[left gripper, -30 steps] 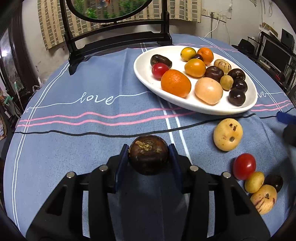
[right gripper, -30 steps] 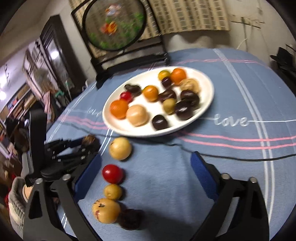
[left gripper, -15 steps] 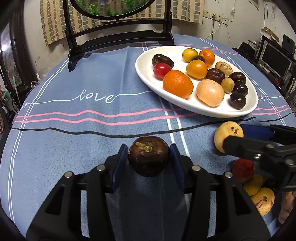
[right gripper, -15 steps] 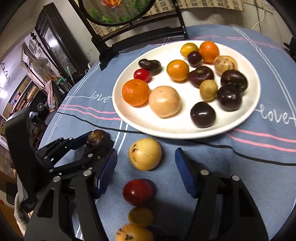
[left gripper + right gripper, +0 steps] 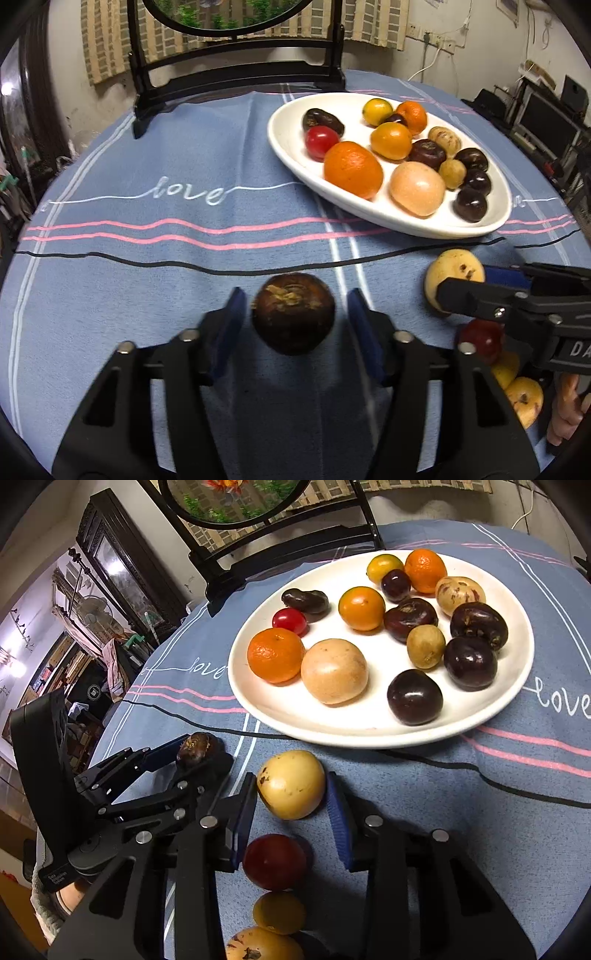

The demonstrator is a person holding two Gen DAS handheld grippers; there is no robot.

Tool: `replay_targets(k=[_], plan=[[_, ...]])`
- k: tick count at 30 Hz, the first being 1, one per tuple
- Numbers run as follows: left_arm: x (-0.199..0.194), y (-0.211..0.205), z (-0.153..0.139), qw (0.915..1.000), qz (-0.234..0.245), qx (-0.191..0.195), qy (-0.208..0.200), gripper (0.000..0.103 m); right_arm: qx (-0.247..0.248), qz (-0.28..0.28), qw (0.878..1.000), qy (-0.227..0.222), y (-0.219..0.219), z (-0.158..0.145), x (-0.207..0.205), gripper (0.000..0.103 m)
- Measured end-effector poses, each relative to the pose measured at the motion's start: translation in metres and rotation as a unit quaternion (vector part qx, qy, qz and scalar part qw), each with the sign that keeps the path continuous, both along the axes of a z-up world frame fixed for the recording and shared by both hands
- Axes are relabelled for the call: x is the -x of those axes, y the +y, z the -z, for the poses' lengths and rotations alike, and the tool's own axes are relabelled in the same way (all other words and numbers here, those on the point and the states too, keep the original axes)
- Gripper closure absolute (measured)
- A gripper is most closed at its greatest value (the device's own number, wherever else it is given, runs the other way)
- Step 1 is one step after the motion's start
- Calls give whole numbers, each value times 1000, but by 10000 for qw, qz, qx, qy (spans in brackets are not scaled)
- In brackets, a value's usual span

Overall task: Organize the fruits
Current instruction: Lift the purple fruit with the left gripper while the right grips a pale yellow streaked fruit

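Observation:
A dark brown round fruit (image 5: 293,317) lies on the blue cloth between the pads of my left gripper (image 5: 295,325), which stand apart from it with small gaps on both sides. It also shows in the right wrist view (image 5: 197,749). My right gripper (image 5: 291,805) is closed around a yellow spotted fruit (image 5: 291,783), with both pads against its sides; the same fruit shows in the left wrist view (image 5: 453,275). A white oval plate (image 5: 288,147) holds several fruits, among them an orange (image 5: 352,169) and a pale peach-coloured fruit (image 5: 417,188).
Behind the yellow fruit lie a red tomato (image 5: 275,860), a small yellow fruit (image 5: 279,912) and a spotted yellow fruit (image 5: 264,945) in a row. A black wooden stand (image 5: 236,77) with a round screen stands at the table's far side.
My left gripper has opened and let go of the dark brown fruit. My right gripper has moved forward and closed around the yellow spotted fruit.

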State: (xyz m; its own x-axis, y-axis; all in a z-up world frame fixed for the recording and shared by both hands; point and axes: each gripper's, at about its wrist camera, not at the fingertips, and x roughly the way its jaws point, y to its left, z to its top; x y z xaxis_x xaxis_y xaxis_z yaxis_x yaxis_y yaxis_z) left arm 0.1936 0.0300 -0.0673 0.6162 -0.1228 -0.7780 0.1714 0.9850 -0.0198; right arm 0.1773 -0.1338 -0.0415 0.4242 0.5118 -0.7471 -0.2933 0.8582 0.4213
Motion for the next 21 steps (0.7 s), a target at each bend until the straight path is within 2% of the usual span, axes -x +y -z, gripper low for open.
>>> replay_targets(k=[7, 9, 10, 16, 18, 21], plan=[[0, 3, -1, 9997, -15, 240, -4, 43, -138, 98, 9998, -71, -10, -4, 3, 64], [0, 6, -2, 9997, -129, 214, -26, 56, -168, 112, 9998, -81, -13, -5, 3, 64], [0, 7, -2, 9996, -167, 232, -31, 59, -181, 119, 9997, -86, -14, -6, 3, 64], [3, 10, -4, 9992, -171, 335, -120, 60, -340, 152, 9991, -207, -23, -11, 8, 64], [6, 10, -8, 9988, -169, 377, -250, 60, -354, 203, 9987, -307, -27, -16, 12, 64], [14, 3, -17, 9983, -125, 233, -519, 60, -466, 329, 9971, -509, -40, -27, 21, 65]])
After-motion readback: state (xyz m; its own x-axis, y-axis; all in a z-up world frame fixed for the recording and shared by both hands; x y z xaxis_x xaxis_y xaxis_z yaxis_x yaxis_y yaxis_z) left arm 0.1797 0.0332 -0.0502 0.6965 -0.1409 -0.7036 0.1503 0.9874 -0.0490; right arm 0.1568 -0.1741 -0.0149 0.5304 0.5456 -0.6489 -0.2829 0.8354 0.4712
